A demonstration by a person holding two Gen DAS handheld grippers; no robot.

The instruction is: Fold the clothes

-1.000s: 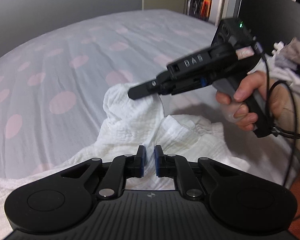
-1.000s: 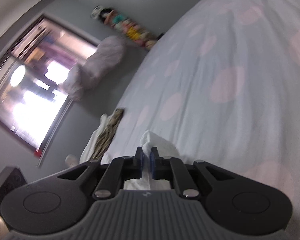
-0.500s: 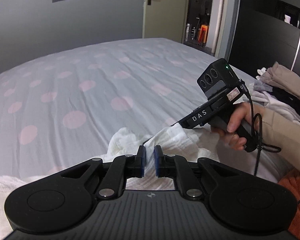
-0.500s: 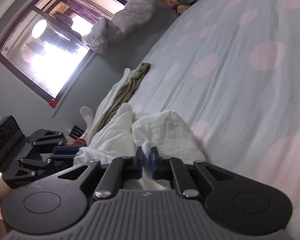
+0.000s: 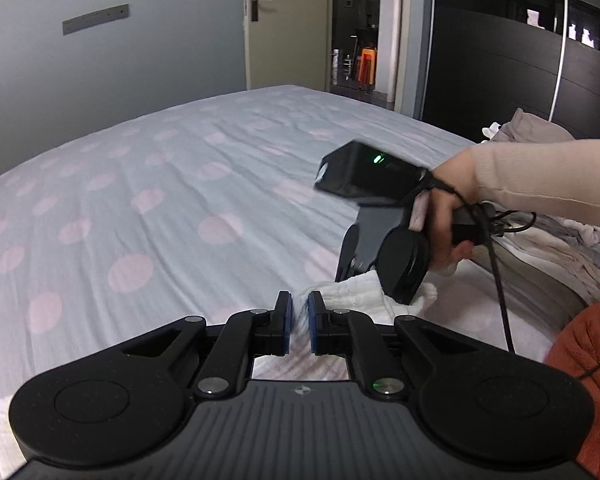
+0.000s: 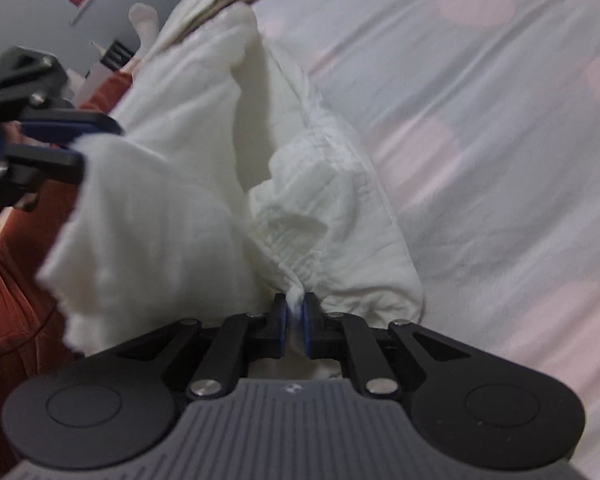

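Observation:
A white crinkled garment (image 6: 188, 184) is bunched on the bed near its front edge. My right gripper (image 6: 296, 312) is shut on a gathered, elastic-like edge of it. My left gripper (image 5: 297, 322) is nearly shut with white cloth (image 5: 300, 344) between its fingers; in the right wrist view its fingers (image 6: 56, 128) pinch another edge of the garment at the left. In the left wrist view the right gripper (image 5: 384, 248) points down into the cloth (image 5: 360, 296), held by a hand in a beige sleeve.
The bed has a pale sheet with pink dots (image 5: 180, 208). A pile of other clothes (image 5: 548, 236) lies at the right edge. An orange-red garment (image 5: 588, 340) is at the near right. A door (image 5: 284, 28) and dark wardrobe (image 5: 500, 64) stand behind.
The right gripper has swung from pointing sideways and up to pointing down at the bed, still on the cloth. The left gripper's view has tilted up, with the garment lower and closer.

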